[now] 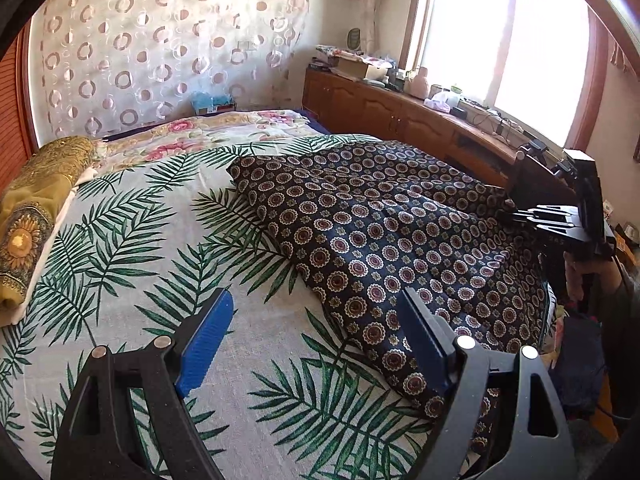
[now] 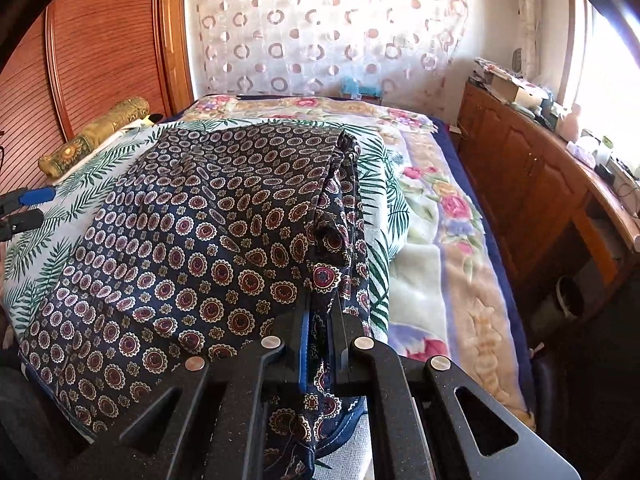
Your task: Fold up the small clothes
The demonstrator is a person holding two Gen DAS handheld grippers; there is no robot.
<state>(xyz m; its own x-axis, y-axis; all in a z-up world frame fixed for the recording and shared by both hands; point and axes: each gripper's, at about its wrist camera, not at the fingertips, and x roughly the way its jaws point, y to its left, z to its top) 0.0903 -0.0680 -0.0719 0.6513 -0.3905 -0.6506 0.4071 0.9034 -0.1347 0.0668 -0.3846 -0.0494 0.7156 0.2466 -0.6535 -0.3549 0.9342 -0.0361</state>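
Right gripper (image 2: 320, 344) fingers (image 2: 303, 356) pinching patterned garment (image 2: 192, 240) edge.

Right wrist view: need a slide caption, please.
Right gripper shut on navy patterned garment over leaf-print sheet.

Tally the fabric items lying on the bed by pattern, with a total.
Navy medallion-print garment: 1
Palm-leaf sheet: 1
Floral blanket: 1
Gold sunflower roll: 1
Total: 4
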